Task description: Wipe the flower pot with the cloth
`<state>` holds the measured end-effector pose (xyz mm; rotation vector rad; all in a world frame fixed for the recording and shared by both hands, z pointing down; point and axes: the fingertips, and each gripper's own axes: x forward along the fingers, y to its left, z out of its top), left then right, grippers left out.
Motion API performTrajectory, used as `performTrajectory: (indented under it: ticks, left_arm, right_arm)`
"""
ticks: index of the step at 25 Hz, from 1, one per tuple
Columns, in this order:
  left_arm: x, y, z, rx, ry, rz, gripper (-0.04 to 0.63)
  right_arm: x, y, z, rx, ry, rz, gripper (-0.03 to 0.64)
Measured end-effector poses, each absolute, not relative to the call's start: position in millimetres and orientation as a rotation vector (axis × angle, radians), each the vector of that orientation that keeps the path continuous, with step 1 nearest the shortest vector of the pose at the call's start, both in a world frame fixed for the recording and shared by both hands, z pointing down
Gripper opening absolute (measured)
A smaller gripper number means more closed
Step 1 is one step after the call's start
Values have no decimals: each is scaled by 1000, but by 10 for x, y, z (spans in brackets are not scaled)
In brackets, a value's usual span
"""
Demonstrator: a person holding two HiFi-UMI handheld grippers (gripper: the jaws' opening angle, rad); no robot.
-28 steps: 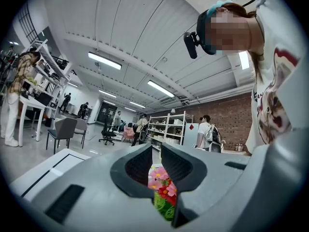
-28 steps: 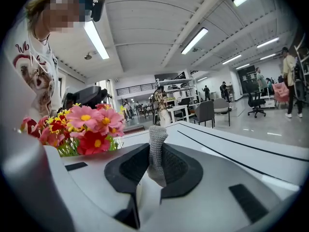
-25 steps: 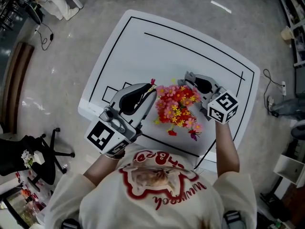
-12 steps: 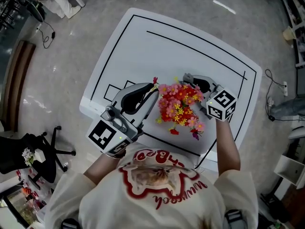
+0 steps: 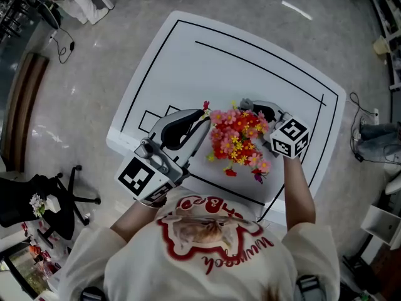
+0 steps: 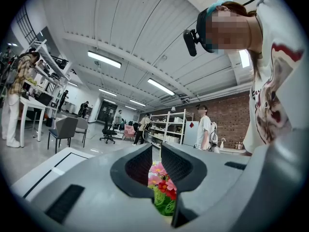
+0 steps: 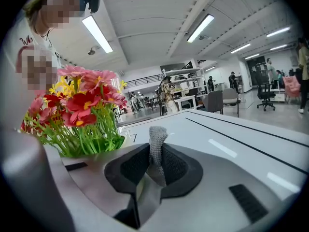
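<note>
**Setting: open-plan robotics lab or workshop hall**

Polished grey concrete floor [image 5: 94, 68]. White worktop [image 5: 250, 61] marked with black boundary lines. Exposed industrial ceiling with rows of strip lights [image 6: 104, 59]. Red brick wall [image 6: 227, 122] at the back. Open metal shelving racks [image 6: 169, 124] holding boxes. Grey and black office chairs [image 6: 64, 129] standing loose in the hall. Loose cables [image 5: 62, 46] trailing over the floor. Several people [image 6: 204, 128] standing about at desks and shelves.
</note>
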<state>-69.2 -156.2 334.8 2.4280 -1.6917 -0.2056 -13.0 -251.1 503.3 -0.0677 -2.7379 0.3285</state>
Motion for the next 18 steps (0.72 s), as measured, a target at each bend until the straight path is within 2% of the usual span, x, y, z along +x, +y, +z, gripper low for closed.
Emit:
performTrajectory:
  ticks: [18]
  left_arm:
    - [-632,-1525,3350,2436,-1684,-205,61]
  right_arm:
    - [17,-2456,5073,-57,-2747,369,63]
